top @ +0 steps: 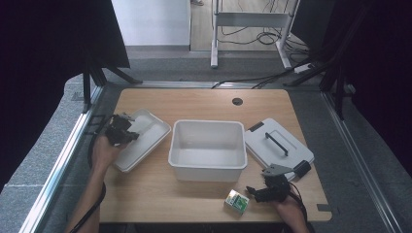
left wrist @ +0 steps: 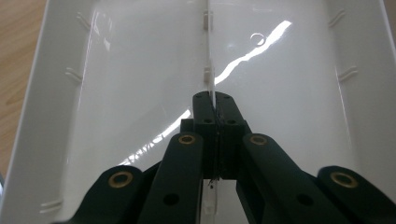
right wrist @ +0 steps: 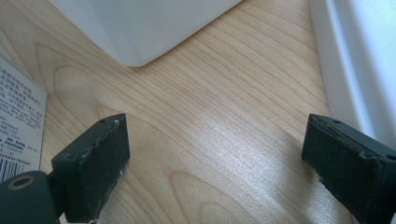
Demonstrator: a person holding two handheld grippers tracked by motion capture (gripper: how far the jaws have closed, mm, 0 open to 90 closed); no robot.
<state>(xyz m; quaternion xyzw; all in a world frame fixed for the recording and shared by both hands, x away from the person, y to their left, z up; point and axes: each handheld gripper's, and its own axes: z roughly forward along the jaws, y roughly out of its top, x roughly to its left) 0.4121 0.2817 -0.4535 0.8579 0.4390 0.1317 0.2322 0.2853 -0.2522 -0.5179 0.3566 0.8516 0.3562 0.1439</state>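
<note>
Both grippers are black: the left gripper (left wrist: 215,105) has brass-ringed pivots and screw holes on its linkage arms, the right gripper (right wrist: 215,154) blocky, scuffed jaws and a grey triangular plate. Forearms are bare.

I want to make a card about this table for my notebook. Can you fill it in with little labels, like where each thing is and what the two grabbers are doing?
left gripper: jaws shut, over the white tray
right gripper: jaws open, nothing between them, low over the wooden table
small box: near table edge, beside right gripper
white tub: centre, looks empty
lid: flat, right of tub
</note>
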